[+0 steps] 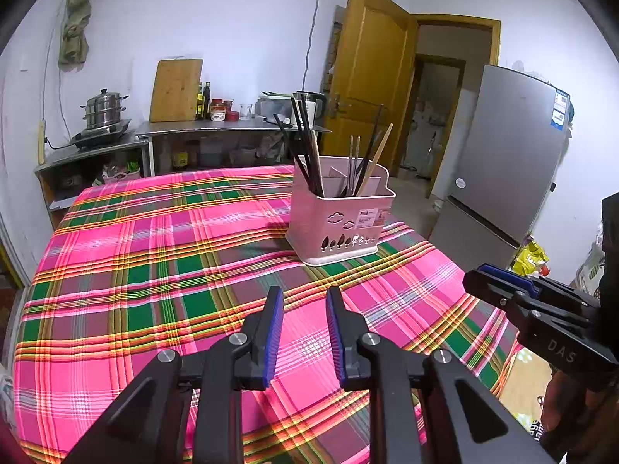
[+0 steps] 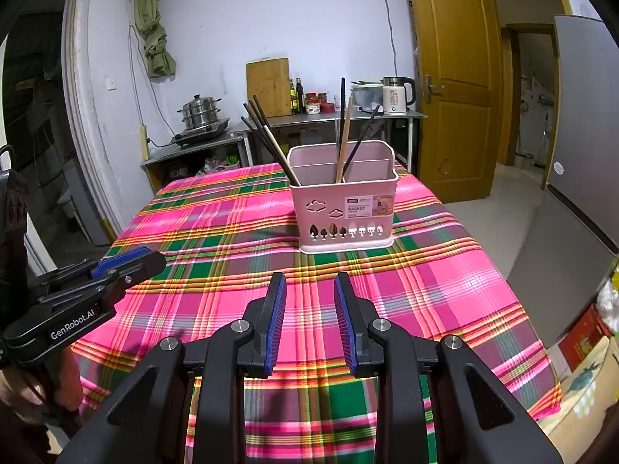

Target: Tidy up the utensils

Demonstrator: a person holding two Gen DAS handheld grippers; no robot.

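Your left gripper (image 1: 302, 332) says "GenRobot.AI" and your right gripper (image 2: 309, 319) says "DAS"; both are spread a little, with nothing between them. Ahead on the counter (image 2: 445, 290) stands the pink basket (image 2: 344, 212), its sticker reading "BASKET". The chopsticks (image 2: 271, 143) stand inside; the sticker's smaller words are too tiny to read.

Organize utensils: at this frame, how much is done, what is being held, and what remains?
Looks done or nearly so: chopsticks stand in the pink basket, and no loose utensils show on the plaid tablecloth. In hand: nothing; left gripper and right gripper are open and empty. Left: nothing visible.
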